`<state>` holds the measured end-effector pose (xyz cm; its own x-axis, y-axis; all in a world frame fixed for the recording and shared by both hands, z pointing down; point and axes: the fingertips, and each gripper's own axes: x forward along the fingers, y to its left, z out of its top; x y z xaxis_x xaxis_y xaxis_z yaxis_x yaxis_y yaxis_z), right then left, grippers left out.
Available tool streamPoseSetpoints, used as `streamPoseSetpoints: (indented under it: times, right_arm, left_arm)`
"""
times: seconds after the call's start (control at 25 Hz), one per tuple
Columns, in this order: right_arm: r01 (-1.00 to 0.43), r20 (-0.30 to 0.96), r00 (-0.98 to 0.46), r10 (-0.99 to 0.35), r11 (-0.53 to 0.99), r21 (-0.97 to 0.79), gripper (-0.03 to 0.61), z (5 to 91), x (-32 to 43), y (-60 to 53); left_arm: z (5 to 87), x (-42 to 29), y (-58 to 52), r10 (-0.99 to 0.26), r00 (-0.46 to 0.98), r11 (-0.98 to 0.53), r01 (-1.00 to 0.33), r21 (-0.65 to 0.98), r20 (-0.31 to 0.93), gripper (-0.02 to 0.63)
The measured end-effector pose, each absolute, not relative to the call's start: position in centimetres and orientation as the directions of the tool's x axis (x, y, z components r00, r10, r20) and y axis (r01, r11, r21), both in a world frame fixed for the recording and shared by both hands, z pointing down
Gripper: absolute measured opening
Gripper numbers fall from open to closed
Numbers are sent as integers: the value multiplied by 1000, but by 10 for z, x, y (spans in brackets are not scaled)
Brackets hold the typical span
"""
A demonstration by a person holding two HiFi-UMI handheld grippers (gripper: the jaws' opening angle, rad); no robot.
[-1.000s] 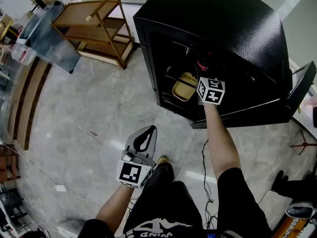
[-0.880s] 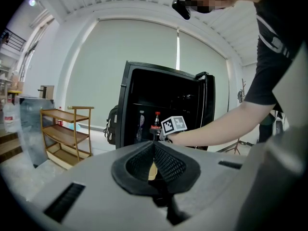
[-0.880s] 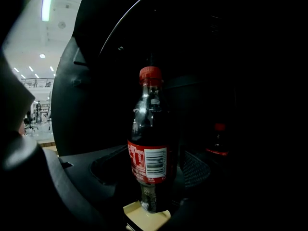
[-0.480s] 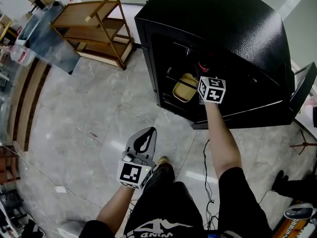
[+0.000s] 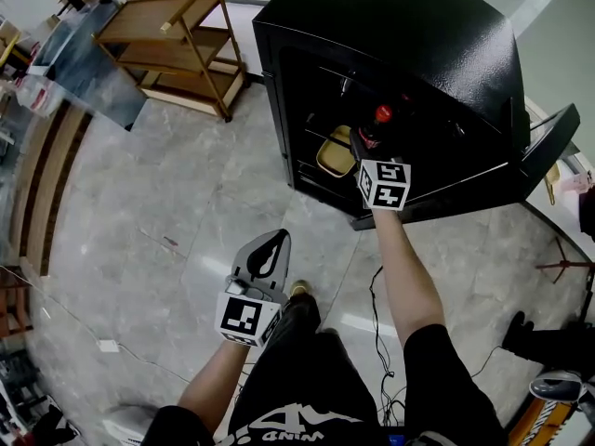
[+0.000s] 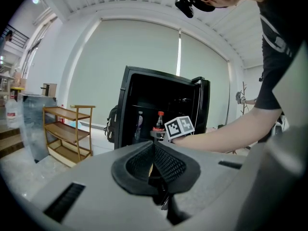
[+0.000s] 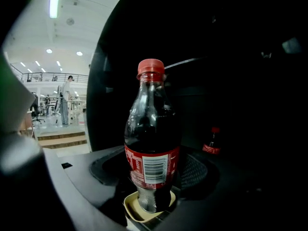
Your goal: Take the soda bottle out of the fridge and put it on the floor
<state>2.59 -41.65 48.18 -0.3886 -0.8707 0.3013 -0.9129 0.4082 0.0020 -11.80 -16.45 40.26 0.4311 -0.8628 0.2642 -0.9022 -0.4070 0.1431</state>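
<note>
The soda bottle, dark cola with a red cap and red label, stands upright at the mouth of the black fridge. My right gripper is shut on the bottle's lower body, with its marker cube just below. In the right gripper view the soda bottle fills the middle between the two dark pads. My left gripper hangs low over the grey floor, well in front of the fridge, shut and empty. From the left gripper view, the fridge and bottle lie straight ahead.
The fridge door swings open to the right. A yellow container sits on a lower fridge shelf and a second bottle stands deeper inside. A wooden shelf cart is at the left. A cable runs along the floor.
My right gripper has drawn back from inside the fridge with the bottle, whose red cap now shows at the opening. The left gripper has stayed put.
</note>
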Motion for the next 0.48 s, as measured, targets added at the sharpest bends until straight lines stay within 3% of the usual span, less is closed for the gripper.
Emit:
streamPoseSetpoints:
  times: [0.48]
  right_arm:
    - [-864, 282, -488, -826, 502, -25, 314, 445, 13, -301]
  left_arm:
    - [376, -101, -93, -865, 428, -392, -903, 177, 263, 8]
